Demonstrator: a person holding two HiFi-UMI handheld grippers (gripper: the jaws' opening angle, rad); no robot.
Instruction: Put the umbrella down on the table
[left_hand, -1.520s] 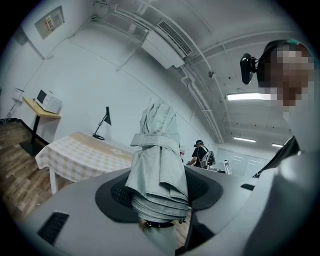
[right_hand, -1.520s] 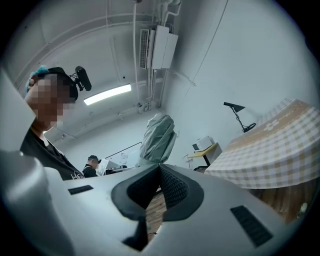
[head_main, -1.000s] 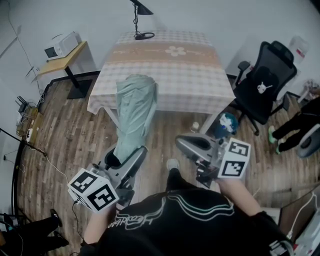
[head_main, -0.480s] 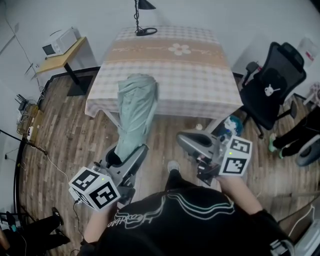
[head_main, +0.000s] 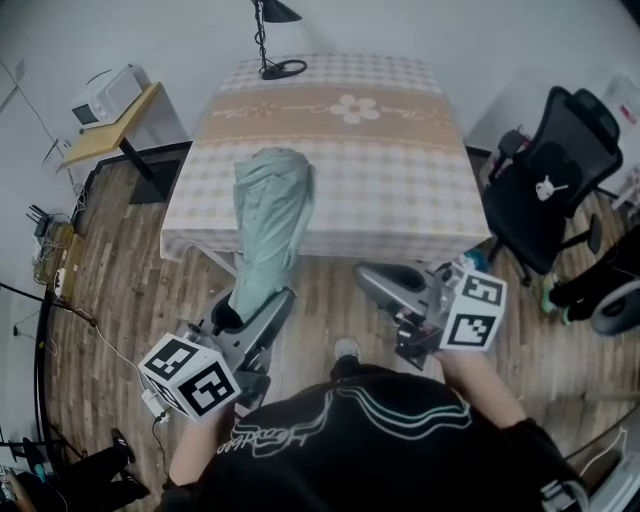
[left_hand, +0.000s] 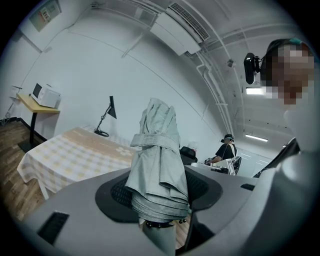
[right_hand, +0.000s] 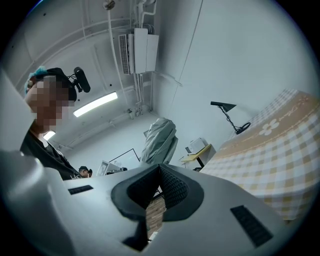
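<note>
The left claw (head_main: 245, 312) is clamping the folded umbrella (head_main: 268, 215) by its lower end, aiming it at the far tabletop (head_main: 400, 150), while the right claw (head_main: 385, 285) is idling pressed together, empty.

No words I can read anywhere: the curly script across the cloth of the table (head_main: 300, 108) is too small, and the marker cubes (head_main: 190, 378) show only black-and-white squares.

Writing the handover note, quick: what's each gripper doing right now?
Left gripper: closed on the folded umbrella.
Right gripper: closed, empty.
</note>
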